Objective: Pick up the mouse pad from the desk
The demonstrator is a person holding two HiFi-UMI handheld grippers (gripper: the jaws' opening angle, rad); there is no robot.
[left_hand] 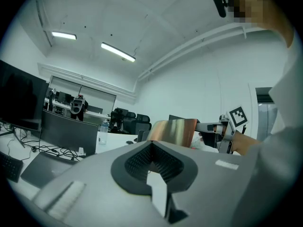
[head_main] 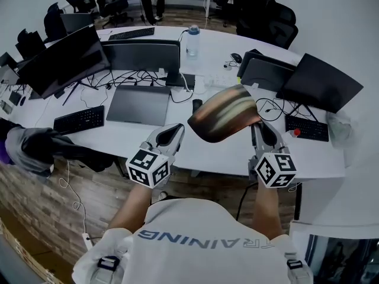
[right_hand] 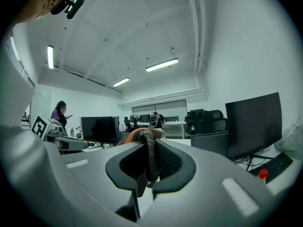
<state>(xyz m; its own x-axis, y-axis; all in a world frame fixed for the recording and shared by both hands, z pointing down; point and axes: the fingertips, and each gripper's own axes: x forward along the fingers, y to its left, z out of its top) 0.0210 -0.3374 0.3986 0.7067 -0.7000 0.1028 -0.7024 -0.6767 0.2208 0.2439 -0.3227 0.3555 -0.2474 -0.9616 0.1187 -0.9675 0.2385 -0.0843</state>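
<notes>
Right gripper [head_main: 258, 128] is clenched on the mouse pad [head_main: 224, 112] at its right edge. The right gripper view shows the pad's dark edge with an orange rim [right_hand: 142, 135] pinched between the two jaws [right_hand: 150, 148]. Pad is off the white desk [head_main: 136, 136], held in the air over its front part between the two grippers, coppery-brown face up and bowed into a curve, sagging toward the left. Left gripper [head_main: 173, 132] sits just beside the pad's lower left corner. Head view makes it look close to touching, but the left gripper view shows the pad [left_hand: 173, 129] beyond the jaw tips [left_hand: 151, 145], so probably apart. The left jaws are closed together with nothing between them. Both grippers point roughly level, away from the person. On the desk behind: closed grey laptop [head_main: 138, 104], black keyboard [head_main: 79, 119] at left, dark monitor [head_main: 64, 59] tilted back, water bottle [head_main: 193, 40] further off, second keyboard [head_main: 307, 128] at right with a dark screen [head_main: 320, 81] behind it. Small dark object [head_main: 197, 105] just past the pad's left edge — possibly a mouse, too hidden to be sure.
</notes>
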